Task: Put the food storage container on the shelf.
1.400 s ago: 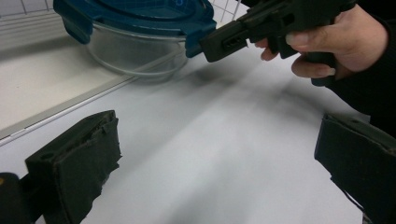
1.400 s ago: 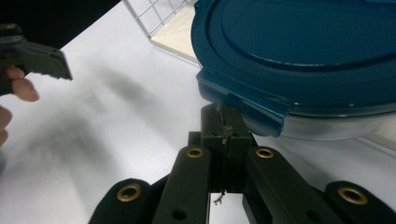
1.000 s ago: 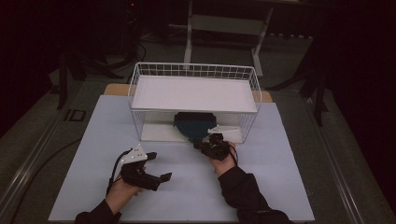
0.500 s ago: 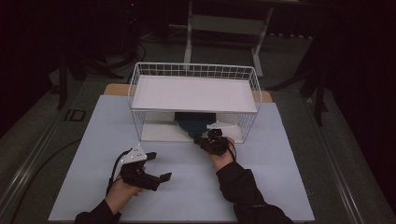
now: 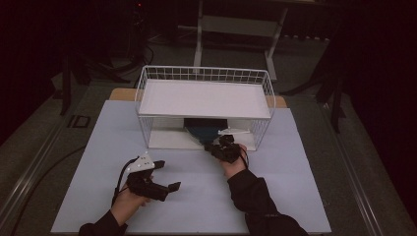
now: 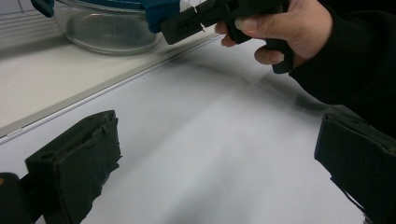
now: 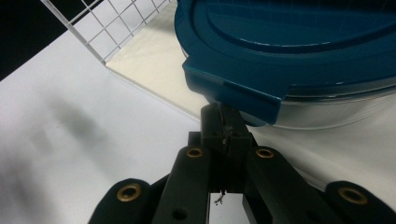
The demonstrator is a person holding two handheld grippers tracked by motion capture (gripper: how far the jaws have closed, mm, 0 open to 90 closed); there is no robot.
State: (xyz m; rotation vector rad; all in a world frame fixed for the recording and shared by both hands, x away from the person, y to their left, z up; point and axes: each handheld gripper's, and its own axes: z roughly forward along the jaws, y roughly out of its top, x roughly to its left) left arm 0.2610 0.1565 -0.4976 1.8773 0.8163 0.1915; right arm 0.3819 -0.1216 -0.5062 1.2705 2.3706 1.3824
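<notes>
A glass container with a blue clip lid (image 5: 200,129) (image 7: 289,42) stands on the lower white board under the wire rack (image 5: 204,73). My right gripper (image 5: 212,146) (image 7: 224,127) is shut, with its closed tips tucked just under the lid's blue clip tab (image 7: 233,91) at the rack's open front. The left gripper view shows that same gripper (image 6: 187,25) against the blue tab, with the clear glass bowl (image 6: 107,28) behind it. My left gripper (image 5: 168,175) (image 6: 219,140) rests low over the white table, jaws wide open and nothing between them.
The wire rack carries a white shelf board (image 5: 204,98) above the container, which leaves little headroom. The white tabletop (image 5: 295,196) stretches in front and to both sides. Dark floor and stands (image 5: 275,44) lie beyond the table.
My right gripper has edged slightly forward toward the container under the rack. The left gripper has stayed where it was.
</notes>
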